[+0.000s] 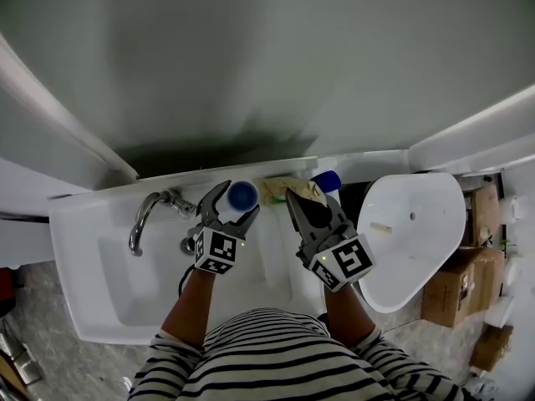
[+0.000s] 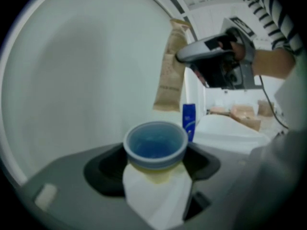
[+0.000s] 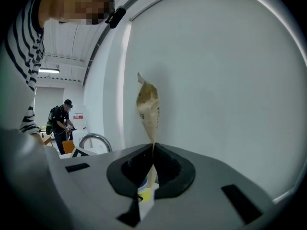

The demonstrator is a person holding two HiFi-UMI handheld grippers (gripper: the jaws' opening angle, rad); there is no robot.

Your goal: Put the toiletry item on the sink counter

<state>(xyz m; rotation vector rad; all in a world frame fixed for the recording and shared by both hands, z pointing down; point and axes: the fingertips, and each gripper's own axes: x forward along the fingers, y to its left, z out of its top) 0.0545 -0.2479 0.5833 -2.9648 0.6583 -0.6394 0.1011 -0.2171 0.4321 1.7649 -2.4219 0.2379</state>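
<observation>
A white bottle with a blue cap and a yellow band sits between the wide-set jaws of my left gripper, which grips its body above the sink counter. My right gripper is shut on the edge of a tan paper pouch. From the pinched jaws in the right gripper view, the pouch stands upright. Seen from the left gripper view, the same pouch hangs from the right gripper in front of the wall.
A chrome faucet curves over the basin at the left. A blue bottle stands at the counter's back right corner. A white toilet and cardboard boxes lie to the right. A person stands far off.
</observation>
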